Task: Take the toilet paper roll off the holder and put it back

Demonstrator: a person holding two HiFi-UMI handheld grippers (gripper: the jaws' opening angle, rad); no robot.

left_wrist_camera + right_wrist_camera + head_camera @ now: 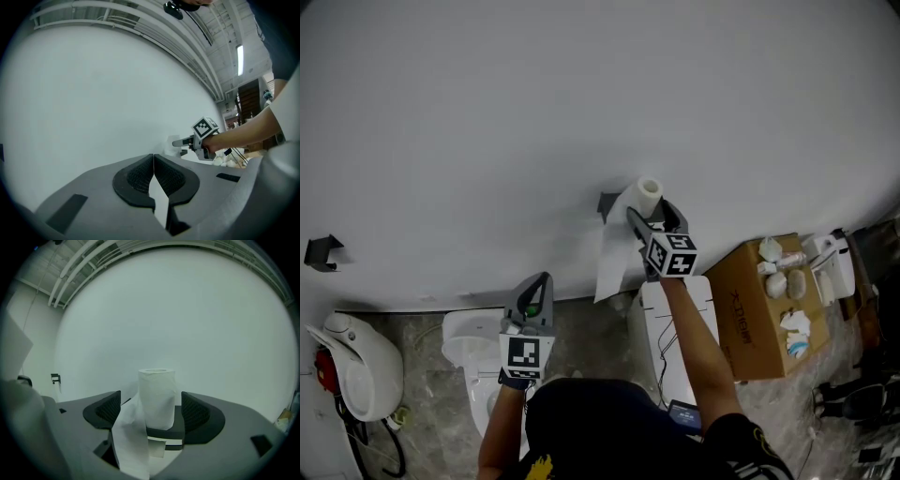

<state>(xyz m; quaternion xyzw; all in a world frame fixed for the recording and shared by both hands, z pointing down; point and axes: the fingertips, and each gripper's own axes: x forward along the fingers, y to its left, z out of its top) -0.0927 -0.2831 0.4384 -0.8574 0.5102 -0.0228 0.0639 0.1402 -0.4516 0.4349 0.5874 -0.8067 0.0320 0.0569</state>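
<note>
Has right arm stretched fwd w/ right gripper [152, 411] spread open, toilet paper roll [157, 397] upright on wall holder [165, 433] between its pads, untouched, loose sheet [129, 446] hanging; holds left gripper [153, 176] clenched, empty, low & level above toilet [473, 352].

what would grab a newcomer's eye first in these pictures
The white toilet paper roll stands upright on its dark holder against the bare wall, with a loose tail hanging down its left side in the right gripper view. The right tongs straddle it, jaws apart and clear of the roll. Lower left in the head view, the left tongs are shut and empty near a toilet.
</note>
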